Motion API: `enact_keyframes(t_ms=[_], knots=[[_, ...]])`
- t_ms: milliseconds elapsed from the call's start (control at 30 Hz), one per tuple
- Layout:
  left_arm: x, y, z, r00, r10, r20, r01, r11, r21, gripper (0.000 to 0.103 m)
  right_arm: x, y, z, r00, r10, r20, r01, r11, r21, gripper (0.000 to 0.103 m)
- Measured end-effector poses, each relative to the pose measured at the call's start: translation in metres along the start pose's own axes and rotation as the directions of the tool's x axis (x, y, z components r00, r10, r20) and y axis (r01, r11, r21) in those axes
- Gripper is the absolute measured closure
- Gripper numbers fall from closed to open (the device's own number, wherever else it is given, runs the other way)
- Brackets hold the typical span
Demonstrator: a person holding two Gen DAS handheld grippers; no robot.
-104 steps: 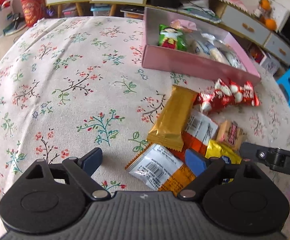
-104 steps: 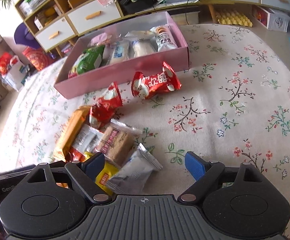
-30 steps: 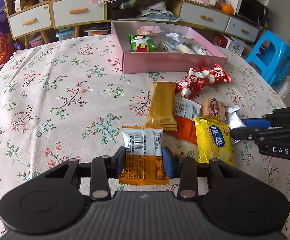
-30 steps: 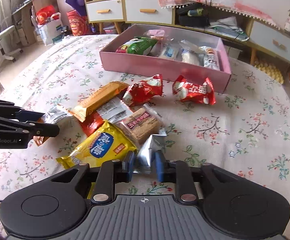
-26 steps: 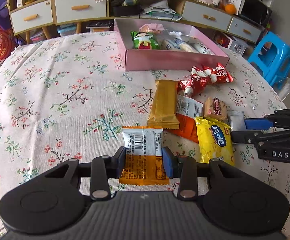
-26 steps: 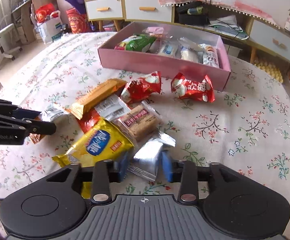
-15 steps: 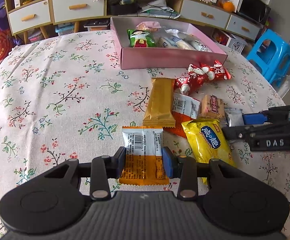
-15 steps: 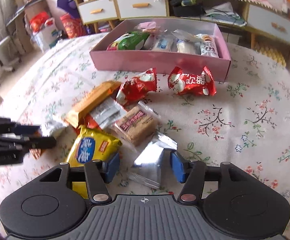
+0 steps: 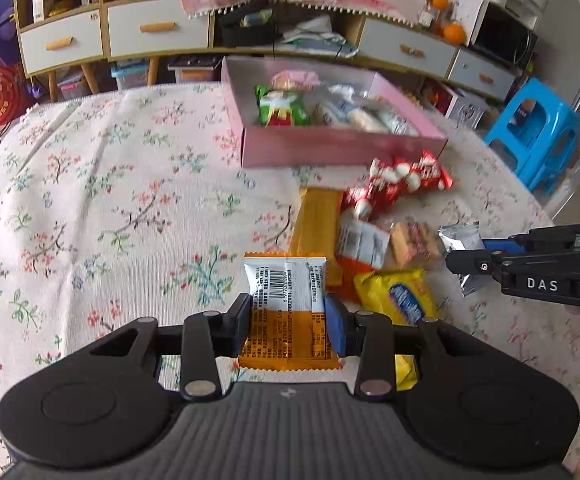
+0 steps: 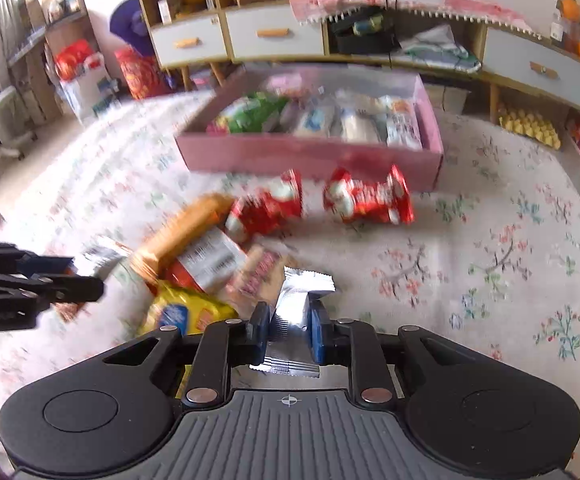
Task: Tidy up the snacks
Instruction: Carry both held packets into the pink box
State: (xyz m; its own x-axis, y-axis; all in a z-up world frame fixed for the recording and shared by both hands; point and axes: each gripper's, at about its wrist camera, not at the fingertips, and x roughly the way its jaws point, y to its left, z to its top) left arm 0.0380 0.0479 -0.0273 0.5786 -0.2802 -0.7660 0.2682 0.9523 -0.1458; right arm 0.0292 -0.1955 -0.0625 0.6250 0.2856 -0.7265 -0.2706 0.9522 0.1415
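Note:
My left gripper (image 9: 286, 322) is shut on an orange-and-white snack packet (image 9: 286, 304) and holds it above the floral tablecloth. My right gripper (image 10: 288, 330) is shut on a silver foil packet (image 10: 295, 306), also lifted; it shows at the right of the left wrist view (image 9: 465, 254). The pink box (image 9: 337, 150) with several snacks in it stands at the far side (image 10: 309, 154). Loose on the cloth lie a gold bar (image 9: 315, 224), two red packets (image 10: 365, 198), a yellow bag (image 9: 399, 294) and a brown biscuit pack (image 9: 411, 240).
The round table's cloth (image 9: 110, 200) drops off at the edges. A blue plastic stool (image 9: 537, 132) stands to the right of the table. Cabinets with drawers (image 9: 150, 36) line the far wall. The left gripper shows at the left of the right wrist view (image 10: 30, 280).
The right gripper closed on the silver foil packet and lifted it. Both grippers have moved forward toward the pink box with their packets.

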Motion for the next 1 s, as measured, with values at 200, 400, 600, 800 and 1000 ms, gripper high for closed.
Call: enact_keyframes(t_ms=[200, 400, 600, 800, 1000], knots=[[-0.009, -0.001, 0.014, 0.998, -0.017, 0.053, 0.018, 1.000, -0.022, 0.067, -0.023, 0.010, 0.017, 0.995, 0.043, 0.089, -0.042, 0.999, -0.014, 0.083], [-0.013, -0.005, 0.042, 0.994, -0.030, 0.106, 0.037, 0.998, -0.059, 0.067, -0.030, 0.002, 0.048, 0.990, 0.037, 0.137, -0.044, 0.998, 0.049, 0.083], [-0.003, -0.024, 0.078, 0.984, -0.069, 0.166, 0.074, 0.997, -0.024, 0.067, -0.013, -0.017, 0.082, 0.988, 0.043, 0.150, -0.066, 0.986, 0.150, 0.083], [0.036, -0.037, 0.106, 0.981, -0.101, 0.168, 0.102, 0.995, 0.004, 0.067, 0.010, -0.043, 0.103, 0.986, 0.028, 0.163, -0.066, 0.971, 0.230, 0.083], [0.070, -0.040, 0.117, 0.979, -0.113, 0.168, 0.109, 0.994, 0.029, 0.067, 0.037, -0.072, 0.115, 0.987, 0.003, 0.158, -0.050, 0.955, 0.293, 0.083]])
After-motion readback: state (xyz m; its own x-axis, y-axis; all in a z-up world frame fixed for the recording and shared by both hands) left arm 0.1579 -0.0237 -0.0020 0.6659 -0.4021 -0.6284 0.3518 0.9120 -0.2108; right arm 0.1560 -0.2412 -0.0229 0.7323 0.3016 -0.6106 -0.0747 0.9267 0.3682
